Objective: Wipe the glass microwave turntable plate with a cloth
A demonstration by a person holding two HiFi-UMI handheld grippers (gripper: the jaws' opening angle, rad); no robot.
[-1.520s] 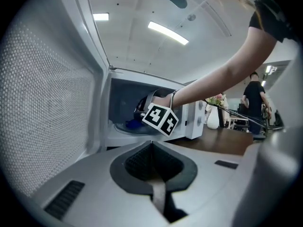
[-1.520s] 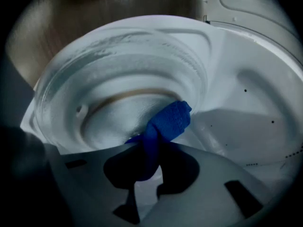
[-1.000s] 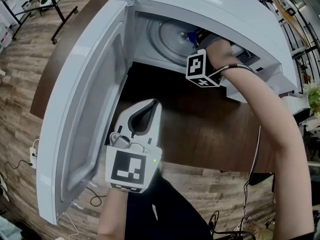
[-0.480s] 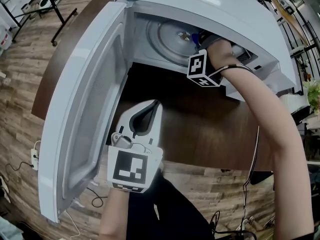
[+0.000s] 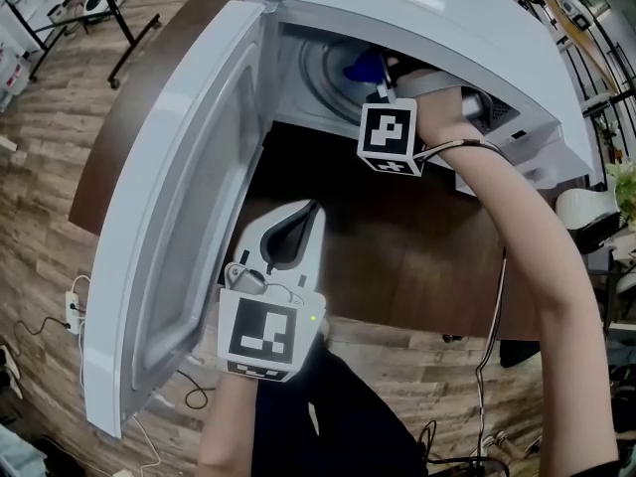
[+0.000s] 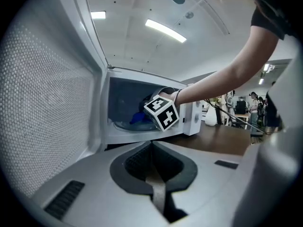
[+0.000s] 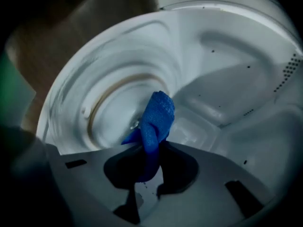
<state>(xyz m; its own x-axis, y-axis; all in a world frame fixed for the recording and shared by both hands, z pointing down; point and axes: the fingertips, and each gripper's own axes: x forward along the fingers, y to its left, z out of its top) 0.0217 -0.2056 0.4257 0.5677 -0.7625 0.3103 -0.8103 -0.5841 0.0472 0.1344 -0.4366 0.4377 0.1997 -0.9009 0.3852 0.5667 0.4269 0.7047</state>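
Keeping my left tool [image 5: 286,235] shut and empty by the desk [image 5: 417,266] edge, I am sweeping my right tool [image 7: 149,162], clamped on the cloth [image 7: 157,119], doorward across the plate [image 7: 90,93] in the microwave [image 5: 427,13]; wiping is progressing.

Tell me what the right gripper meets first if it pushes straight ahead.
Probably the glass turntable plate: the blue cloth clamped in the right gripper leads, pointing at it. Depth unclear.

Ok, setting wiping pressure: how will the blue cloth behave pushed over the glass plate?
Probably floppy: the blue cloth sits bunched and folded in the right gripper. Its textured weave likely drags on the glass plate, not slips.
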